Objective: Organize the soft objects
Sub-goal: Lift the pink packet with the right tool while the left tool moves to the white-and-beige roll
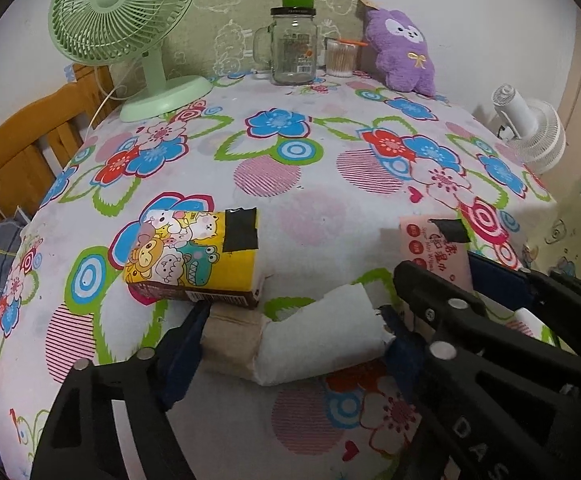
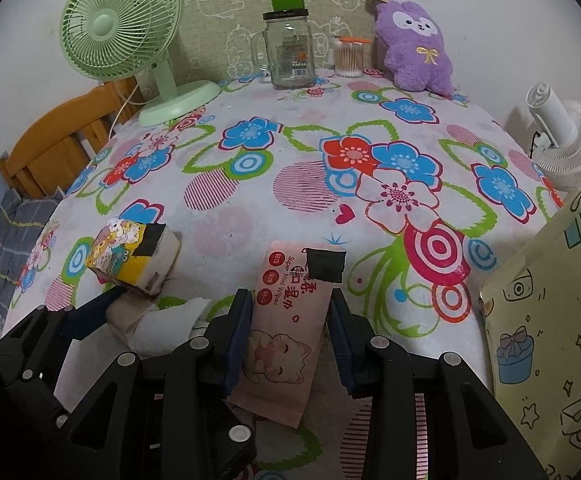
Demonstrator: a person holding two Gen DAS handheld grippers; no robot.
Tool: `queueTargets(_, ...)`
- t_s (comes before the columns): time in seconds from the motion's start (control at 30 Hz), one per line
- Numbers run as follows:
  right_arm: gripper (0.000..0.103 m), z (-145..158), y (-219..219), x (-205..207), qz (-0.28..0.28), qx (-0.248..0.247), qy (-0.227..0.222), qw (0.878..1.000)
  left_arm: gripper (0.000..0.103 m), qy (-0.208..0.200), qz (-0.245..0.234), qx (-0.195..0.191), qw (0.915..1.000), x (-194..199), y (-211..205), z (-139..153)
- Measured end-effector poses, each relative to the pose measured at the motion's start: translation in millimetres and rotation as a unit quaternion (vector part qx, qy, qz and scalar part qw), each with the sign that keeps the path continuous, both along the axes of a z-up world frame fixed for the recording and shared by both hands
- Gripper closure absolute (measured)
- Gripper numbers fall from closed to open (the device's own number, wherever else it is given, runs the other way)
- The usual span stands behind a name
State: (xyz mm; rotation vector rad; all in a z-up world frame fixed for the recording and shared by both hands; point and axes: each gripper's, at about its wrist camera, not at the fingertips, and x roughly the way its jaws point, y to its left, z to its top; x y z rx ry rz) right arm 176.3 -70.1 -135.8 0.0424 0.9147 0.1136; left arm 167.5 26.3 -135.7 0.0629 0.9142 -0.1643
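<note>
A beige and white tissue pack (image 1: 290, 336) lies between the fingers of my left gripper (image 1: 290, 328), which close against its two ends; it also shows in the right wrist view (image 2: 158, 320). A yellow cartoon tissue pack (image 1: 194, 256) lies just beyond it, touching it, and shows in the right wrist view (image 2: 130, 256). A pink wet-wipes pack (image 2: 286, 320) lies between the fingers of my right gripper (image 2: 290, 312), which are open around it with a gap on the right side. The pack shows in the left wrist view (image 1: 434, 248). A purple plush toy (image 2: 414, 48) leans at the back.
A green fan (image 2: 122, 28) stands at the back left, a glass jar (image 2: 290, 52) and a cotton-swab tub (image 2: 348, 58) at the back middle. A white fan (image 2: 566, 140) is at the right edge. A pale printed bag (image 2: 550, 320) stands on the right. The flowered cloth (image 2: 290, 160) covers the table.
</note>
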Motion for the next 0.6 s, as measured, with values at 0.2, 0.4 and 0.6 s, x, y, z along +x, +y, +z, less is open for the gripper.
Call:
queueTargets(0.2,0.062,1,-1,-4,0.001,0.001,0.0,1.0,0.022,-0.001,0.003,0.001,1.0,-7,-1,2)
queueTargets(0.4,0.062,4,-2,-13,0.004,0.003,-0.004,1.0,0.024,-0.005,0.009,-0.001,0.9999,-15,-1,6)
queueTargets(0.6,0.062,10,-4,-23,0.007,0.006,-0.01,1.0,0.027,-0.012,0.015,0.0,0.9998,-26,-3,13)
